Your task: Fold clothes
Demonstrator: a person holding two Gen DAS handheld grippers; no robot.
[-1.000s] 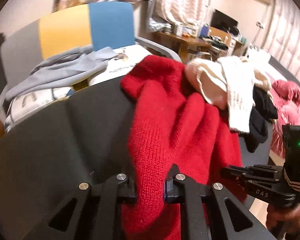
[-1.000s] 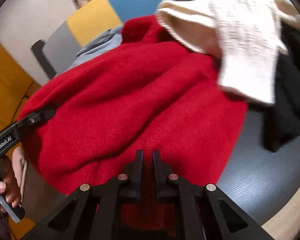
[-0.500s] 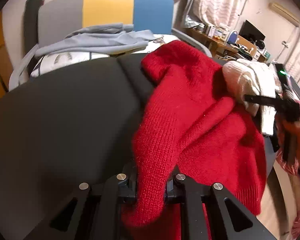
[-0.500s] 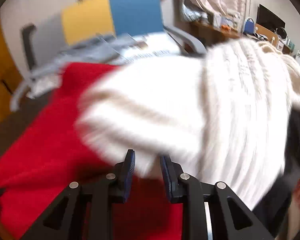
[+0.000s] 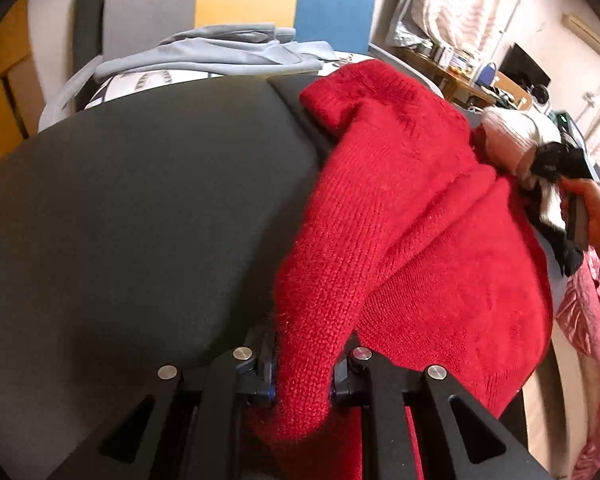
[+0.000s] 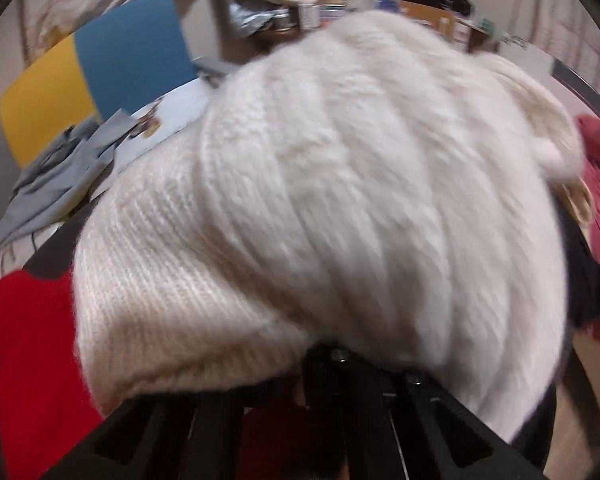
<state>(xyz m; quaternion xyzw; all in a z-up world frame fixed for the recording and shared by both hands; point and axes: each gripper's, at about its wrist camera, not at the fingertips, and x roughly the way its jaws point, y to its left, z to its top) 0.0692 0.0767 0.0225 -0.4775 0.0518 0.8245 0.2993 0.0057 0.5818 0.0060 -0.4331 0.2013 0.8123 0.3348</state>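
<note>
Red knit sweater [image 5: 420, 240]: left hand-held gripper [image 5: 302, 368] clamps its sleeve; it should pull flat across tabletop [image 5: 140, 220]. Right hand-held gripper's [image 6: 364, 364] state is hidden under the cream sweater [image 6: 340, 200].

Left claw [image 5: 302, 364] clamped shut; right claw [image 5: 548, 160] in hand [image 5: 592, 220], fingertips hidden.

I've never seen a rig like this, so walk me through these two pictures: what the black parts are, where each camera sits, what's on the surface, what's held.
No robot: a person holds a two-finger gripper in each hand, each carrying a forward-looking fisheye camera. In the left wrist view, the left gripper is shut on the red sweater, which lies across a dark table. The right gripper shows there at the far right. In the right wrist view, a cream knit covers that gripper's fingers, so its grip can't be judged. Behind stands a chair piled with grey clothes.
</note>
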